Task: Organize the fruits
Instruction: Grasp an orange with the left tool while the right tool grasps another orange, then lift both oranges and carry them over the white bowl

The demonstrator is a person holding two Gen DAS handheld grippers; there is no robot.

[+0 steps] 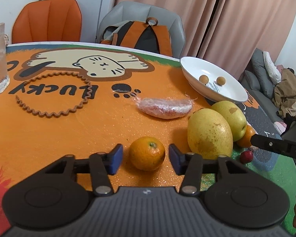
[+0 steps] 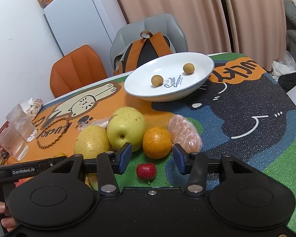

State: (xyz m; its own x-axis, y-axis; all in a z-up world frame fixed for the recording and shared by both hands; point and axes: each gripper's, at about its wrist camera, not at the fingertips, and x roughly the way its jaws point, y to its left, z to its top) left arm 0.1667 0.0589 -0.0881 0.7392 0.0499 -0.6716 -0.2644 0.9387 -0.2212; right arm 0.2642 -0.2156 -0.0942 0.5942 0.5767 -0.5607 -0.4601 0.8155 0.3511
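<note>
My left gripper [image 1: 143, 156] stands wide open around a small orange [image 1: 147, 153] at lower centre of the left view, pads either side, not touching it. My right gripper [image 2: 152, 159] is open too, holding nothing, with a red berry [image 2: 146, 171] between its fingers low in the right view and a second orange [image 2: 157, 142] just beyond. Two yellow pears [image 2: 125, 128] lie touching. The white plate [image 2: 197, 59] on the bench holds two brown longans [image 2: 157, 80].
</note>
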